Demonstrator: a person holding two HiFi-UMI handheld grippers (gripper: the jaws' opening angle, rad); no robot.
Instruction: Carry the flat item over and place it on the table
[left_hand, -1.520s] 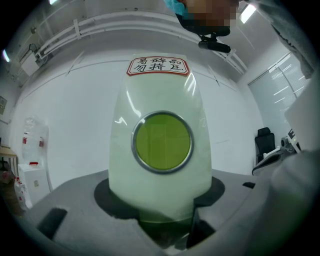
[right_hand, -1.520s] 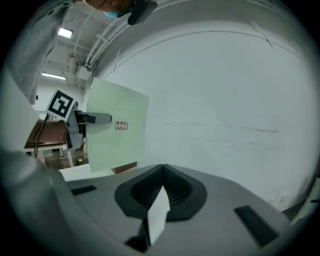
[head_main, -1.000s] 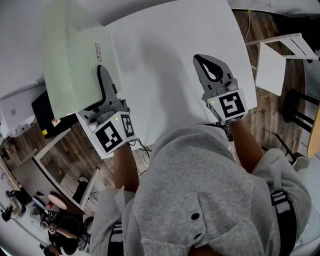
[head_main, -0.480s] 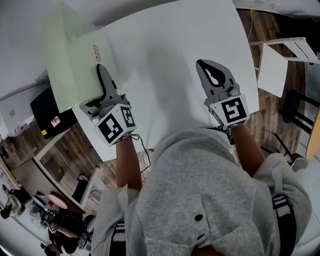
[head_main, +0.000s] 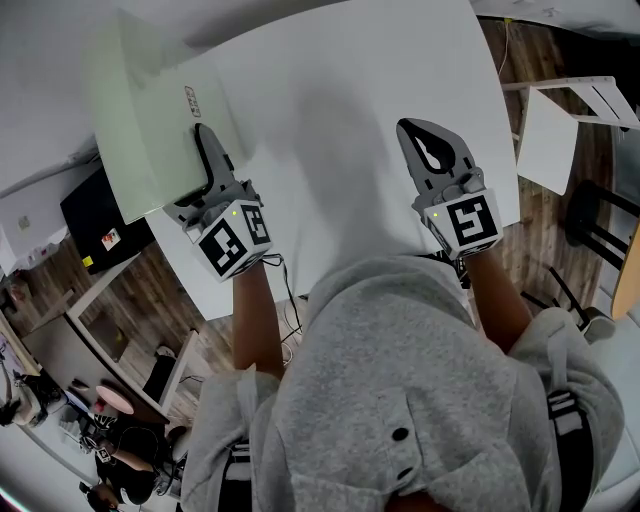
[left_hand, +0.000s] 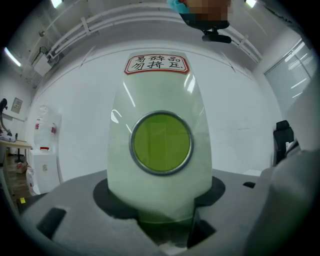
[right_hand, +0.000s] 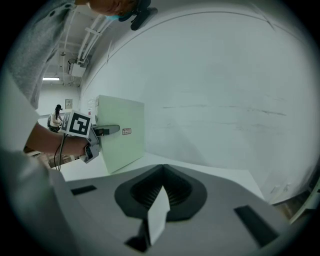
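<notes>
Head view: left claw (head_main: 204, 140) clamped on the near edge of a pale green flat panel (head_main: 140, 110) over the white counter (head_main: 330, 120)'s left corner, right claw (head_main: 412, 128) with jaws together above the counter's right side. Left gripper view: panel pinched between the jaws, red-bordered label (left_hand: 156, 64) at its far end, round yellow-green disc (left_hand: 161, 143) mid-face. Right gripper view: jaws closed tip to tip, panel upright at left.
</notes>
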